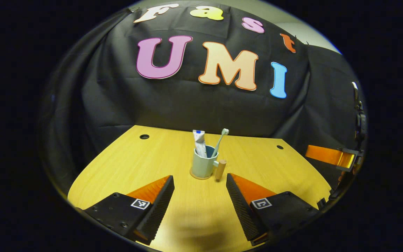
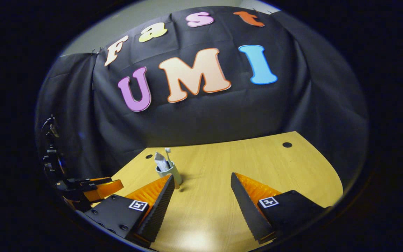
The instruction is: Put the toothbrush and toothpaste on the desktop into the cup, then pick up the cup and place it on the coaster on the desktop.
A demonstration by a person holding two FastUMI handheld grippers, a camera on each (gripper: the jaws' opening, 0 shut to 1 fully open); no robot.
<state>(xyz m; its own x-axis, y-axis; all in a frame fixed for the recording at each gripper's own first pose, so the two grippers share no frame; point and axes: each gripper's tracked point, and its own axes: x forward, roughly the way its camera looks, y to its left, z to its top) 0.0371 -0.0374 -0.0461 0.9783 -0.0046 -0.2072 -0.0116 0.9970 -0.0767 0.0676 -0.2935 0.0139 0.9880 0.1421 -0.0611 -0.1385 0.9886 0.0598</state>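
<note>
A pale blue-grey cup (image 1: pixel 203 164) with a wooden handle (image 1: pixel 220 169) stands upright on a round coaster (image 1: pixel 195 176) in mid-table. Inside it lean a white toothpaste tube (image 1: pixel 199 141) and a light green toothbrush (image 1: pixel 220 140). My left gripper (image 1: pixel 200 187) hangs open just short of the cup, nothing between its fingers. In the right gripper view the cup (image 2: pixel 168 173) with tube (image 2: pixel 160 161) and brush (image 2: pixel 168 155) sits beyond my left finger (image 2: pixel 161 203). My right gripper (image 2: pixel 201 190) is open and holds nothing.
The wooden desktop (image 1: pixel 159 154) has round cable holes (image 1: pixel 144 136) near its back corners and ends at the black cloth wall. The other gripper's orange finger (image 1: pixel 329 155) pokes in at the right edge of the left gripper view; the left gripper's body (image 2: pixel 89 187) appears at the left edge of the right gripper view.
</note>
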